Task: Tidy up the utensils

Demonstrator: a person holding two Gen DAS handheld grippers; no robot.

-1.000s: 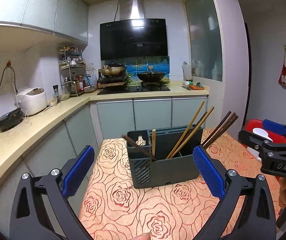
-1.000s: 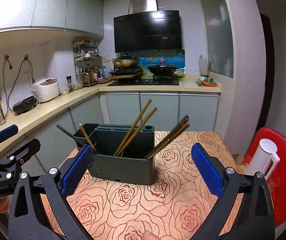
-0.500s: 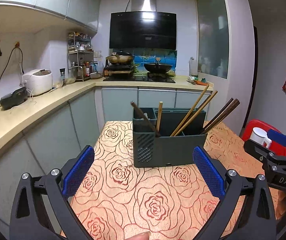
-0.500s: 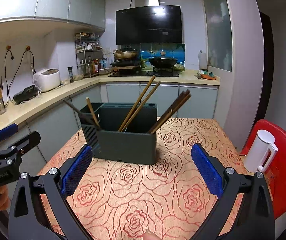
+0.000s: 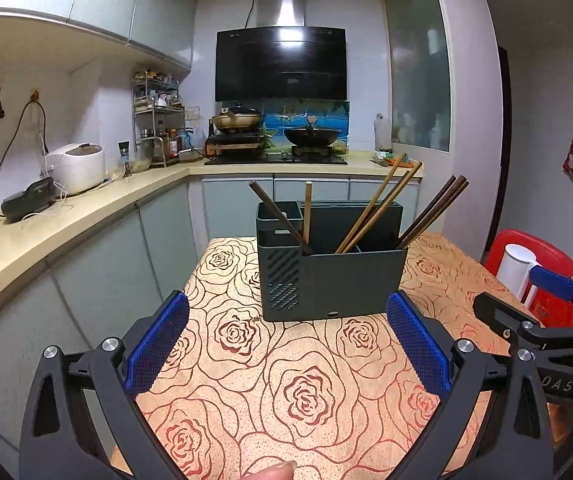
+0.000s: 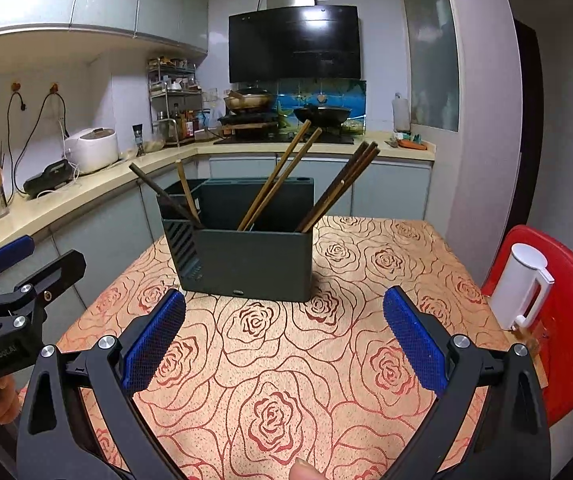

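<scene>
Straight ahead of both my tongs stands the dark grey utensil holder (image 5: 330, 276) on the rose-patterned tablecloth (image 5: 306, 392), and it is divided into compartments. The narrow slotted one at its left end holds one dark chopstick (image 5: 280, 218) leaning left and one pale chopstick (image 5: 307, 212) standing nearly upright. The middle compartment holds a pair of light brown chopsticks (image 5: 378, 208) tilted to the right, and the right end holds a pair of dark brown chopsticks (image 5: 432, 212) leaning out over the rim. My left tongs (image 5: 286, 340) are spread wide with nothing between the blue pads; the holder sits just beyond the tips, centred in the gap and not touching them. My right tongs (image 6: 284, 334) are spread just as wide and empty, with the holder ahead and slightly left of their middle, also clear of the tips. Off to the right of my right tongs a white jug (image 6: 520, 288) stands on a red chair (image 6: 570, 344), well apart from the holder.
</scene>
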